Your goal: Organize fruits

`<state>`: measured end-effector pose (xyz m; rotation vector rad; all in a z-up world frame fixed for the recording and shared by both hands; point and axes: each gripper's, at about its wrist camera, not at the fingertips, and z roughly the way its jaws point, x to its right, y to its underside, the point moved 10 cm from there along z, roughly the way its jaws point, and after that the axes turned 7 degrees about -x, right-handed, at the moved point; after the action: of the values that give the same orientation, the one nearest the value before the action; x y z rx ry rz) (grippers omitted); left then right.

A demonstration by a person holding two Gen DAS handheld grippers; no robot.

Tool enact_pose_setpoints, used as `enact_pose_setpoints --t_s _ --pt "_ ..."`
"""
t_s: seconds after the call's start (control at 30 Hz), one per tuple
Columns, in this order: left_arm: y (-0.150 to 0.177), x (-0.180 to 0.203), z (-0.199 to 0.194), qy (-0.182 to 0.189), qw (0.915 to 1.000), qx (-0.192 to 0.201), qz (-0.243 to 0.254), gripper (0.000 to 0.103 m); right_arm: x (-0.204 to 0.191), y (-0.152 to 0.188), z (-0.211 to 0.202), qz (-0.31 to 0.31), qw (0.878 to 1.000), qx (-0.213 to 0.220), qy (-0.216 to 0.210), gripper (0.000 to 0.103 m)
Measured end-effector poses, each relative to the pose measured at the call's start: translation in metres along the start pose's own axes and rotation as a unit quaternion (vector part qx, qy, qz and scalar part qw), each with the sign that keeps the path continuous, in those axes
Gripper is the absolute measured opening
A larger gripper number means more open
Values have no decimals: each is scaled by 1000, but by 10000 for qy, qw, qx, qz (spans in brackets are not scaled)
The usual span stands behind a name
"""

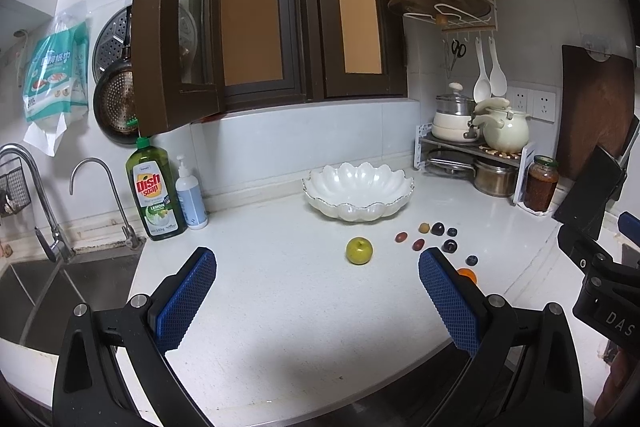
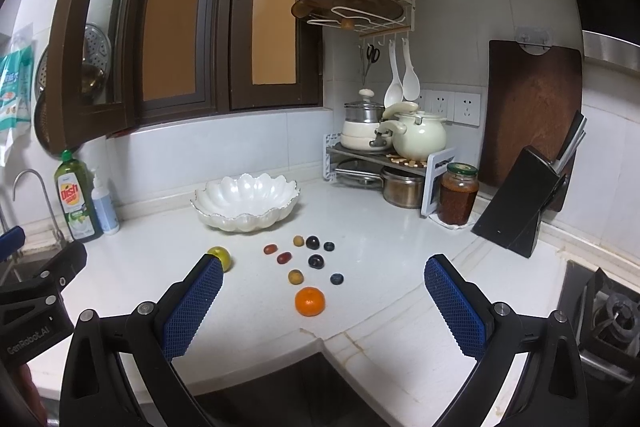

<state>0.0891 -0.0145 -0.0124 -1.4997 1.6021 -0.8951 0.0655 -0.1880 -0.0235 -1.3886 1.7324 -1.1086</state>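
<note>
A white scalloped bowl (image 1: 358, 191) (image 2: 246, 203) stands empty at the back of the white counter. In front of it lie a green apple (image 1: 359, 250) (image 2: 222, 257), an orange (image 2: 309, 301) (image 1: 467, 274), and several small fruits: red grapes (image 2: 283, 257), dark plums (image 2: 315, 261), blueberries (image 2: 337, 279) and tan ones (image 2: 295, 276). My left gripper (image 1: 318, 267) is open and empty, short of the apple. My right gripper (image 2: 324, 277) is open and empty, above the counter's front edge near the orange.
A sink (image 1: 60, 291) with taps lies left, with a dish soap bottle (image 1: 154, 193) and a pump bottle (image 1: 191, 197) beside it. A pot rack (image 2: 388, 159), a jar (image 2: 457, 193), a knife block (image 2: 520, 201) and a cutting board (image 2: 532, 107) fill the right corner. A stove burner (image 2: 612, 319) is at far right.
</note>
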Motion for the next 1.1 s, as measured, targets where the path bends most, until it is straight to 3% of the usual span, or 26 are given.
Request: enact_pose_setpoints --t_s 0.4,0.53,0.63,0.87,1.1 --pt "1 0 4 -33 10000 -76 -1 103 3 2 -1 -8 10000 -35 -13 102" --pt "6 1 13 47 9996 -269 1 103 2 6 5 -27 9999 -156 -58 102" --pt "8 4 22 154 9990 -422 29 103 0 8 12 -26 9996 -255 -69 102" --pt "-5 5 41 69 9994 -280 201 103 -1 3 36 40 9994 -354 31 102" --pt "-18 2 81 94 9986 -376 349 103 -7 -3 71 172 9985 -496 159 102"
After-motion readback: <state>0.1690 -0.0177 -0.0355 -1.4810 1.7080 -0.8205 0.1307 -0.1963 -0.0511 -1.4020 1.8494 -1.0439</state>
